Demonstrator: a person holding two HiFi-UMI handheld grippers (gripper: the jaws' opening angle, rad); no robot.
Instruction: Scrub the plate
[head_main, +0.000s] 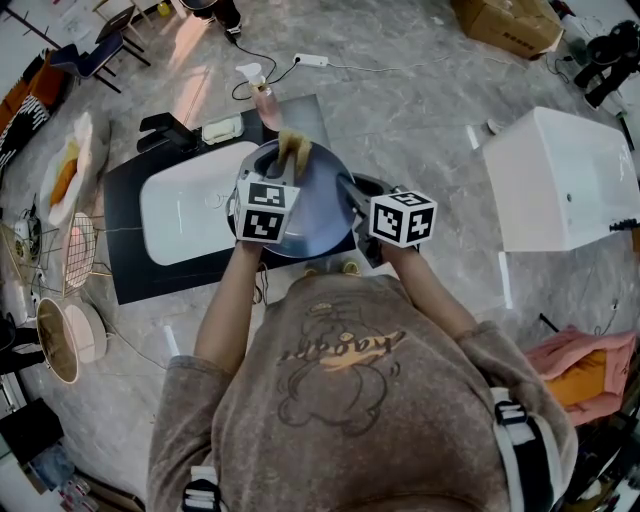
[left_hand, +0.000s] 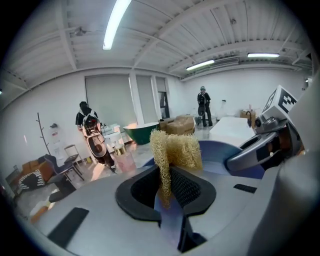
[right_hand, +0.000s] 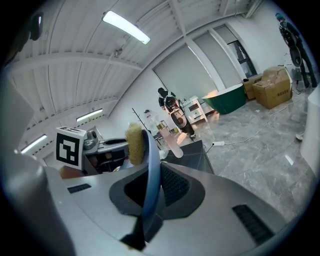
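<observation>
Left claw clenched on a yellow mesh scrubber; the scrubber's lower end is lost between the pads. Right claw grasping the blue plate by its rim. The plate shows edge-on in the right gripper view, so its face is unreadable there. Head view: plate held tilted above the white sink in the black desk, scrubber at its far rim. Marker cubes cover both claws' tips and the plate's near edge.
</observation>
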